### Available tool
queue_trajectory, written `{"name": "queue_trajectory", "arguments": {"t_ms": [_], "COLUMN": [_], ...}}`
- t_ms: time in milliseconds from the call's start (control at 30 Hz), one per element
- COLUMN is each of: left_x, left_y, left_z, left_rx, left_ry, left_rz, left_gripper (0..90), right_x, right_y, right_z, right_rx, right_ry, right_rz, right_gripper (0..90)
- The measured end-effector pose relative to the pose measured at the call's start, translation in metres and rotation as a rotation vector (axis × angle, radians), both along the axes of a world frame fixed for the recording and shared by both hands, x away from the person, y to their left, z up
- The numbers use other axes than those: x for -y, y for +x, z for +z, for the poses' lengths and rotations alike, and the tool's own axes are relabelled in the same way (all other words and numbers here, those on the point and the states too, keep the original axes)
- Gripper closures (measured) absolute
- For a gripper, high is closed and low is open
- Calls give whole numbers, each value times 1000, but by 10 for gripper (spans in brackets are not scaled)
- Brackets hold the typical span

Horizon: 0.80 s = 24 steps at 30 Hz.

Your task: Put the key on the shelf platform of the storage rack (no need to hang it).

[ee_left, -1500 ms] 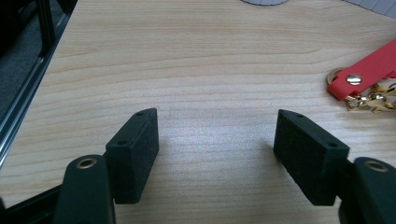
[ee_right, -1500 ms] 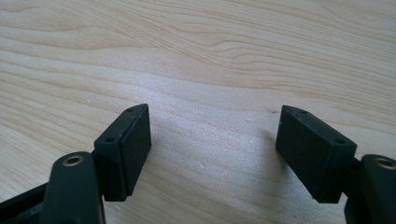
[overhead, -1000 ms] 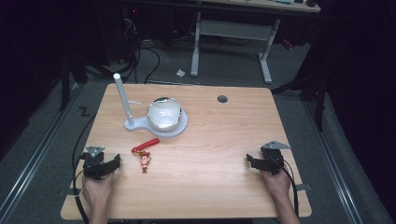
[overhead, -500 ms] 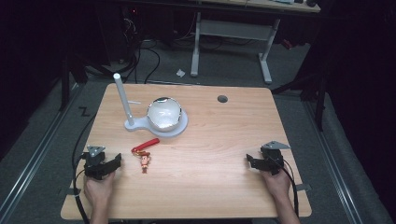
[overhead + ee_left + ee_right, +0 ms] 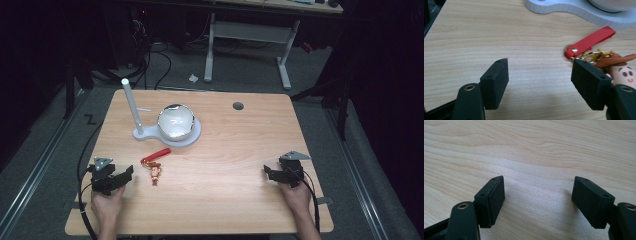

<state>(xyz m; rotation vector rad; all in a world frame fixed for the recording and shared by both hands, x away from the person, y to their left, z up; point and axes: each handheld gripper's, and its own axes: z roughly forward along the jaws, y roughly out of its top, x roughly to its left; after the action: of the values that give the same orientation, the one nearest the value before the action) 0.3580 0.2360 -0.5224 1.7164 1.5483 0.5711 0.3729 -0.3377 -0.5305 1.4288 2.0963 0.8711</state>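
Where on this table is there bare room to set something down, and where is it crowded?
The widest bare patch lies between the keychain figure and the right gripper, running back to the round hole. The right edge is bare too. It is crowded at back left, around the white stand with its post and bowl, and in front of it, where the keychain lies beside the left gripper.

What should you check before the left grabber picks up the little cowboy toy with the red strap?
1. Left gripper jaws wide open: ok.
2. Small cowboy keychain with red strap lies flat on the light wooden table, free of other things: ok.
3. Keychain between the jaws: not ok, it sits beside the right-hand jaw.
4. White stand with shiny ball clear of the path: ok.
5. Right gripper far off, open: ok.
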Motion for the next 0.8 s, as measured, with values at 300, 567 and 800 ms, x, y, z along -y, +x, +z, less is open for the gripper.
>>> {"name": "queue_trajectory", "arguments": {"t_ms": [300,567,800], "left_x": [10,27,44], "left_y": [-6,-9,-13], "left_z": [12,21,27], "left_rx": [34,38,28], "left_ry": [-27,-47,-44], "left_rz": [-43,-102,-162], "left_gripper": [279,232,220], "right_x": [0,0,0], "right_y": [0,0,0], "right_z": [0,0,0], "right_rx": [0,0,0], "right_ry": [0,0,0], "right_rz": [4,5,5], "right_gripper": [266,267,266]}}
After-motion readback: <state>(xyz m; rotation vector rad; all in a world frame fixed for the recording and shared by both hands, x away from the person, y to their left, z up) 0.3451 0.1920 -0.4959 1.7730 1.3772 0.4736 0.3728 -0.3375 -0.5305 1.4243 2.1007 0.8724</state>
